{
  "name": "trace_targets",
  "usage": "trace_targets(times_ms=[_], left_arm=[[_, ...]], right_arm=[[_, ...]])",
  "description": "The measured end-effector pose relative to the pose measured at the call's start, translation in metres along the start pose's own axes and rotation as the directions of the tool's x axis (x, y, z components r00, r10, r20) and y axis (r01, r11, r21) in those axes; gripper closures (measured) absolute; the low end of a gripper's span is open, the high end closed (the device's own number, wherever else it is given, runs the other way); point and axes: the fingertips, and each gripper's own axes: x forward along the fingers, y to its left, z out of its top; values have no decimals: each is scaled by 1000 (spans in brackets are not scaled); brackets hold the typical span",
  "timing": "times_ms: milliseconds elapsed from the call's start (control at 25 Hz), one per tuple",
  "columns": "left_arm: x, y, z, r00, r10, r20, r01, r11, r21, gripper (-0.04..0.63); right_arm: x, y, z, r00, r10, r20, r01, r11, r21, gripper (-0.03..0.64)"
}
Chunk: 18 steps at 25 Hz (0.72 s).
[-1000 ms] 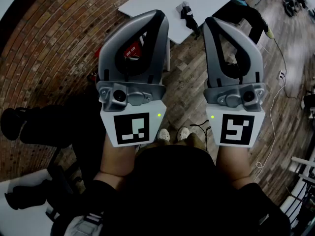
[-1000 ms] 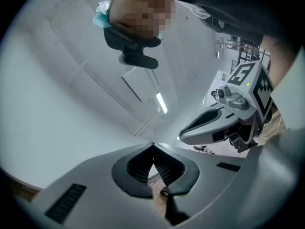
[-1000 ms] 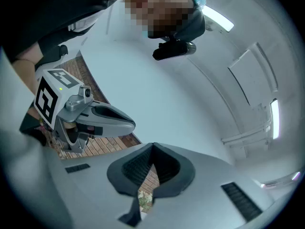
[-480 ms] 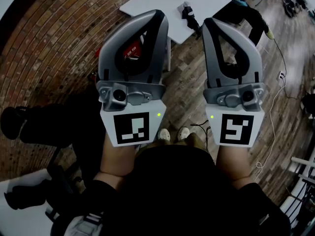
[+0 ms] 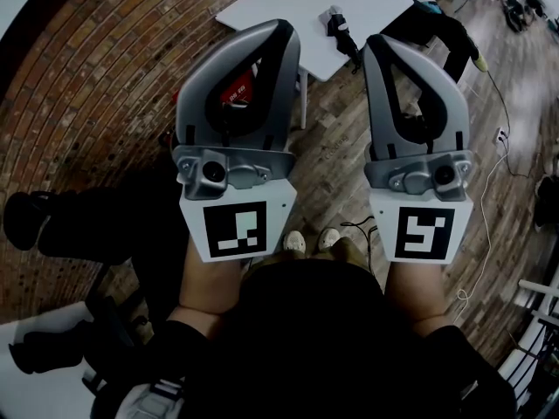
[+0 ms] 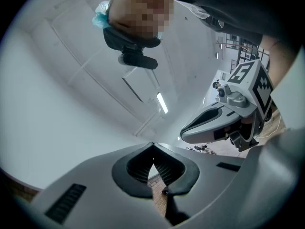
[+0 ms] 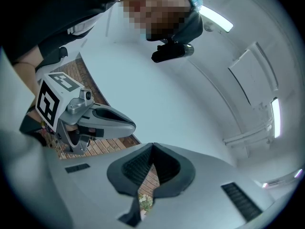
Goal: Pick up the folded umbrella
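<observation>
The folded umbrella [image 5: 340,30] is black with a pale end and lies on a white table [image 5: 279,7] at the top of the head view. My left gripper [image 5: 284,30] and right gripper [image 5: 377,42] are held side by side, raised well above the floor and short of the table. Neither touches the umbrella. In the left gripper view the left gripper [image 6: 152,147] has its jaw tips meeting with nothing between them. The right gripper [image 7: 152,147] looks the same in its own view, pointing up at a pale ceiling.
A red object [image 5: 234,94] shows behind the left gripper, near the table. A dark bag or chair [image 5: 437,26] stands right of the table. A white cable [image 5: 489,190] runs over the wood floor. Brick-pattern flooring lies to the left, and black furniture [image 5: 52,225] sits at lower left.
</observation>
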Motion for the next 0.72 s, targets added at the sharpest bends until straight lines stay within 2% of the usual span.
trace_targets(times_ms=[720], left_arm=[[-16, 14, 8, 999, -18, 46, 19, 1000, -23, 583]], right_arm=[[-1, 13, 21, 999, -38, -5, 38, 999, -26, 589]])
